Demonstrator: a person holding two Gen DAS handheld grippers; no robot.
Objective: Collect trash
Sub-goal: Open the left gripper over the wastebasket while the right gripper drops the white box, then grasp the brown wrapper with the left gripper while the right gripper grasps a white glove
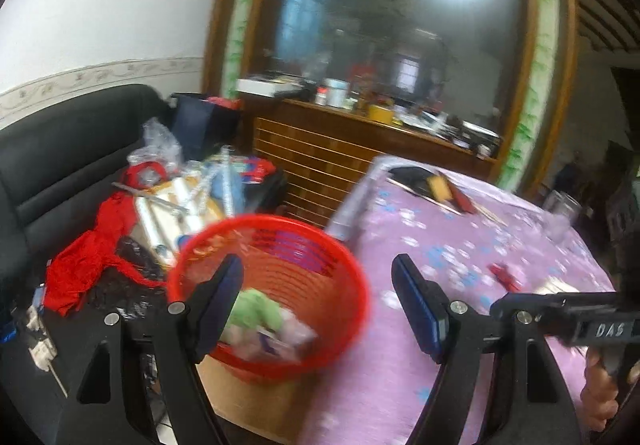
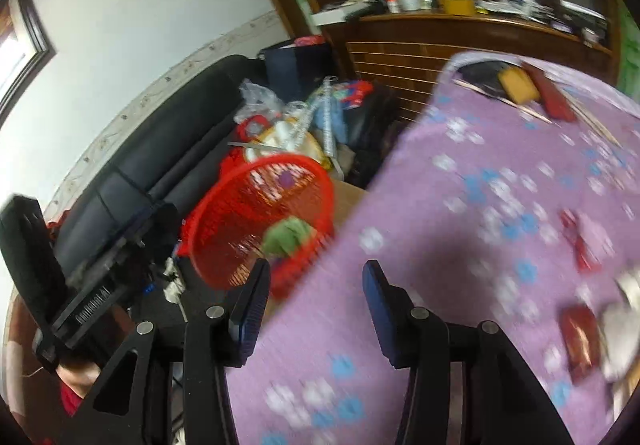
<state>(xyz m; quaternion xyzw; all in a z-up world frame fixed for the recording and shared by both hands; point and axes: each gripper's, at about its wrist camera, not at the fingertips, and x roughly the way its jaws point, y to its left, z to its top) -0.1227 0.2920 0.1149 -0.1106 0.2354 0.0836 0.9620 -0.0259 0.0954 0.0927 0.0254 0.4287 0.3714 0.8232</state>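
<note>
A red plastic basket (image 1: 280,257) stands beside the left edge of the table, with a green crumpled piece (image 1: 256,311) and pale wrappers (image 1: 280,341) inside. It also shows in the right wrist view (image 2: 248,221). My left gripper (image 1: 320,305) is open and empty, above the basket's near rim and the table edge. My right gripper (image 2: 316,309) is open and empty over the purple flowered tablecloth (image 2: 460,205). Red wrappers (image 2: 578,341) and white crumpled paper (image 2: 624,329) lie on the cloth at the right. A small red wrapper (image 1: 504,277) lies right of the left gripper.
A black sofa (image 1: 52,165) at the left carries red cloth (image 1: 88,261), plastic bags and rolls. A wooden cabinet (image 1: 340,149) with a cluttered top stands behind. Books and chopsticks (image 1: 436,185) lie at the table's far end. The right gripper's body (image 1: 560,313) reaches in at right.
</note>
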